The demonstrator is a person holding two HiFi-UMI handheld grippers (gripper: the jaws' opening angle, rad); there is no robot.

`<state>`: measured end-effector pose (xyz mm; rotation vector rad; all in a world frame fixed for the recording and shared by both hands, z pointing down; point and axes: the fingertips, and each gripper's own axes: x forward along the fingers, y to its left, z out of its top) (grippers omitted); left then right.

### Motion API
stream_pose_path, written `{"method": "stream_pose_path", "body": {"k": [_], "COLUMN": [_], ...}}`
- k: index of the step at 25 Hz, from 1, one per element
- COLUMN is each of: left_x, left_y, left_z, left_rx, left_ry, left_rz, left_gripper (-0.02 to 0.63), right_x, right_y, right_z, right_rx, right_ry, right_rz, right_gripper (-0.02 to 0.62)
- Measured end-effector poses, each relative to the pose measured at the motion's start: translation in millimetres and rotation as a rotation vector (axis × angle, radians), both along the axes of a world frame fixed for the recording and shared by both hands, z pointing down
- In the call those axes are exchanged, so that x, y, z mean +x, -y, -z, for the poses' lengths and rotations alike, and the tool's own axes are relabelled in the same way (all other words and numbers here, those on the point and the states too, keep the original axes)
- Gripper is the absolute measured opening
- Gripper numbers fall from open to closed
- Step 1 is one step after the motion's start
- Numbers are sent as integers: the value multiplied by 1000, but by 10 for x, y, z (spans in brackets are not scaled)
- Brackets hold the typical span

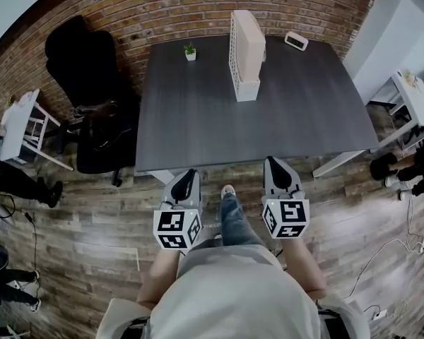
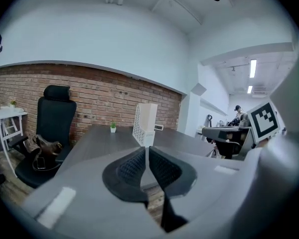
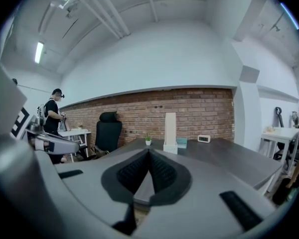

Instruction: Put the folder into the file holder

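Both grippers closed, empty, short of table.
L gripper [image 2: 147, 151] & R gripper [image 3: 149, 154]: jaws together, nothing btwn, held over floor [image 1: 92, 210] at near edge of table [image 1: 198, 119]. Cream folder [image 1: 251, 44] upright inside white file holder [image 1: 246, 89], far-centre of table; plant [image 1: 190, 51] left of it, clock [image 1: 296, 41] toward far right corner.

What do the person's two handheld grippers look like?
The left gripper and right gripper are alike: pale grey tapered shells with black textured pads, each carrying a white cube printed with black square markers. No cables show. The person wears a light short-sleeved top and blue jeans.
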<state>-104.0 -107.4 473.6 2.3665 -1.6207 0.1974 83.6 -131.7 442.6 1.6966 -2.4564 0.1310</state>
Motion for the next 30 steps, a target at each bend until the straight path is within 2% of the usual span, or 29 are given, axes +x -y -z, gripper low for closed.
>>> {"method": "stream_pose_path", "body": {"k": [3,9,17,30], "left_x": [1,-10,-39,-6], "left_y": [-203,-391,-322,-329], "left_z": [-18,47,163,110], "left_rx": [-6,16,49,31], "left_ry": [0,-23,-19,10], "left_rz": [3,-1,6,-21], "left_gripper": [11,9,9,9], "right_x": [-15,1,-74,-60], "right_y": [-232,-471,-451,-446], "right_z": [6,14,155,120], "right_rx": [-1,11,60,45], "right_ry": [-1,12,3,30], "right_rz": [18,2,23,17], "right_gripper": [3,2,2,2]}}
